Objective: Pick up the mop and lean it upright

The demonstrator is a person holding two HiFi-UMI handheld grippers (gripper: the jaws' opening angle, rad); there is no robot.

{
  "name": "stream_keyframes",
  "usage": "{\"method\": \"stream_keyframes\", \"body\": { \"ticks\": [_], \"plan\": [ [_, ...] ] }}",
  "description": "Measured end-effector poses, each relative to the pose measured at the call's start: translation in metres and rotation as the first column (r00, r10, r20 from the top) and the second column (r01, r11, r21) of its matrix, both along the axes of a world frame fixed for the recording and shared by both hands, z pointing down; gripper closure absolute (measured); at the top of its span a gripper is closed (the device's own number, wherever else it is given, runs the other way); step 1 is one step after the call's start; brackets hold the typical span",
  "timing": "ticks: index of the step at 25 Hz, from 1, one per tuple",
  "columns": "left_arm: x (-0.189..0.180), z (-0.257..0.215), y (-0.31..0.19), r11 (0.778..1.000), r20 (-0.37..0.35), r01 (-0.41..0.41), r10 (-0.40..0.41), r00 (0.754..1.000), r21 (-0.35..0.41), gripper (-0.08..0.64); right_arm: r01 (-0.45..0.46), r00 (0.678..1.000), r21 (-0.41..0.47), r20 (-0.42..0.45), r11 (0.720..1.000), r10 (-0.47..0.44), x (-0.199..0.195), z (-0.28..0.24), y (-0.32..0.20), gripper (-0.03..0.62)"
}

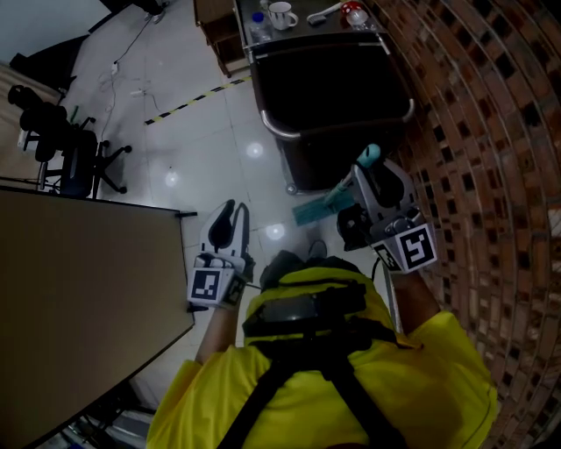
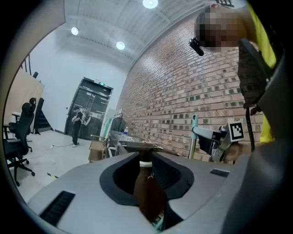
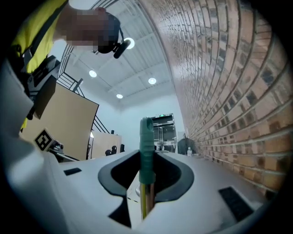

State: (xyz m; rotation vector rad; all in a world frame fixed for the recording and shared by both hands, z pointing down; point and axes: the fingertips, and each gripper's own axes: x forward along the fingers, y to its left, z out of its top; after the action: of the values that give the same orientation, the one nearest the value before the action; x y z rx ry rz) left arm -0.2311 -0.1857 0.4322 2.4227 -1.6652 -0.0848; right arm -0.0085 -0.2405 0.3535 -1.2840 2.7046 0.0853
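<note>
The mop stands upright by my right side. Its teal grip [image 1: 371,156] pokes up past my right gripper [image 1: 368,172], and its teal head [image 1: 311,211] lies on the floor below. In the right gripper view the jaws are shut on the teal grip [image 3: 146,151], with the pale stick below it. My left gripper [image 1: 225,217] is held level to the left, away from the mop. Between its jaws is a dark brown handle-like thing [image 2: 149,192] with a white ring, gripped on both sides. What that thing is I cannot tell.
A brick wall [image 1: 491,175] runs along the right. A dark cart [image 1: 333,96] stands ahead against it, with a mug [image 1: 282,15] on top. A tan tabletop [image 1: 79,281] fills the left, with office chairs [image 1: 61,140] beyond. Striped tape [image 1: 188,103] crosses the tiled floor.
</note>
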Motion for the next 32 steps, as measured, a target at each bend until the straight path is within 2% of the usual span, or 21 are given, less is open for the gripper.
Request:
{"method": "stream_keyframes", "body": {
  "ticks": [8,12,17,19,28,32],
  "plan": [
    [0.009,0.015,-0.004,0.999,0.003,-0.017,0.017,1.0,-0.039,0.471,-0.013,0.997,-0.167,-0.074,0.986,0.001,0.007,0.119,-0.021,0.486],
    [0.015,0.028,-0.005,0.997,-0.016,-0.034,0.032,0.999,-0.072,0.471,-0.077,0.989,-0.294,-0.146,0.953,0.035,0.011,0.197,-0.04,0.488],
    [0.019,0.038,-0.005,0.994,-0.036,-0.036,0.032,0.999,-0.107,0.471,-0.125,0.982,-0.414,-0.183,0.902,0.052,-0.002,0.265,-0.065,0.486],
    [0.017,0.04,-0.004,0.993,-0.035,-0.036,0.032,0.999,-0.115,0.471,-0.145,0.979,-0.431,-0.194,0.89,0.065,-0.006,0.279,-0.079,0.487],
    [0.009,0.046,-0.007,0.991,-0.026,-0.012,0.008,1.0,-0.136,0.471,-0.18,0.965,-0.449,-0.254,0.875,0.068,-0.036,0.29,-0.127,0.483],
    [0.002,0.046,-0.01,0.992,-0.036,0.015,-0.019,0.999,-0.127,0.471,-0.167,0.969,-0.464,-0.238,0.87,0.059,-0.041,0.294,-0.124,0.358]
  ]
}}
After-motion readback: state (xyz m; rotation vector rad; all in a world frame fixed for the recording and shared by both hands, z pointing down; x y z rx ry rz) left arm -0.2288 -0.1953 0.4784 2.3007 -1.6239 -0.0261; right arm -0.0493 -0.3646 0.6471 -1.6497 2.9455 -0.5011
